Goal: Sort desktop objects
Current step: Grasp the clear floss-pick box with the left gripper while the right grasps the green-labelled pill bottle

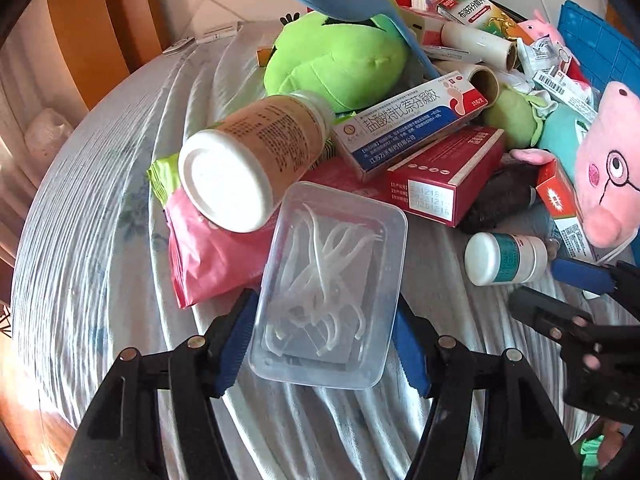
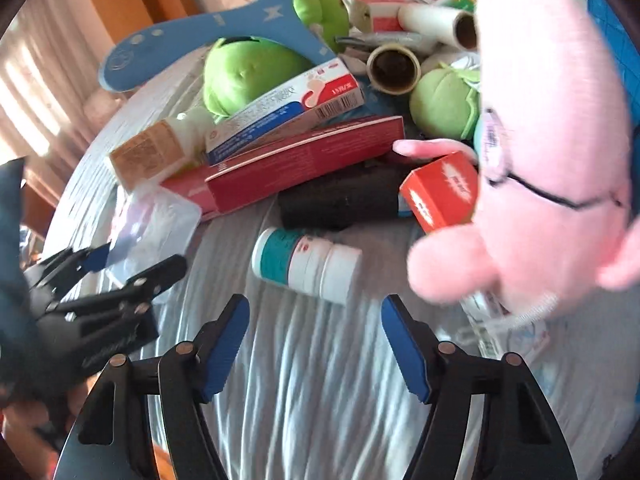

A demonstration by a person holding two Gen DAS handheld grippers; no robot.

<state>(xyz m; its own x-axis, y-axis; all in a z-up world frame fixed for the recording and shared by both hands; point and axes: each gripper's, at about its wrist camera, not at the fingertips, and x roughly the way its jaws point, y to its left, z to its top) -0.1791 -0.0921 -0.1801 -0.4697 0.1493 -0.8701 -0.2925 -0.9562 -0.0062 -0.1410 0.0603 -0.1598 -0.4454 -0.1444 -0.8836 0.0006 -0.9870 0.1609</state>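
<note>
A clear plastic box [image 1: 332, 280] of white floss picks lies on the striped cloth, and my left gripper [image 1: 324, 308] is shut on it, a blue pad pressed on each long side. In the right wrist view this box [image 2: 156, 220] and the left gripper [image 2: 132, 276] sit at the left. My right gripper [image 2: 315, 314] is open with nothing between its fingers, just short of a small white bottle with a teal label [image 2: 304, 264], which lies on its side. From the left wrist view that bottle [image 1: 504, 258] is close to the right gripper [image 1: 564, 292].
A heap lies behind: a tan-labelled white bottle [image 1: 248, 160] on a pink snack bag [image 1: 208, 256], a blue-white medicine box [image 1: 408, 128], a red box [image 1: 444, 176], a green plush [image 1: 340, 64], paper rolls [image 1: 480, 40]. A pink pig plush [image 2: 552, 140] looms at the right by an orange box [image 2: 440, 188].
</note>
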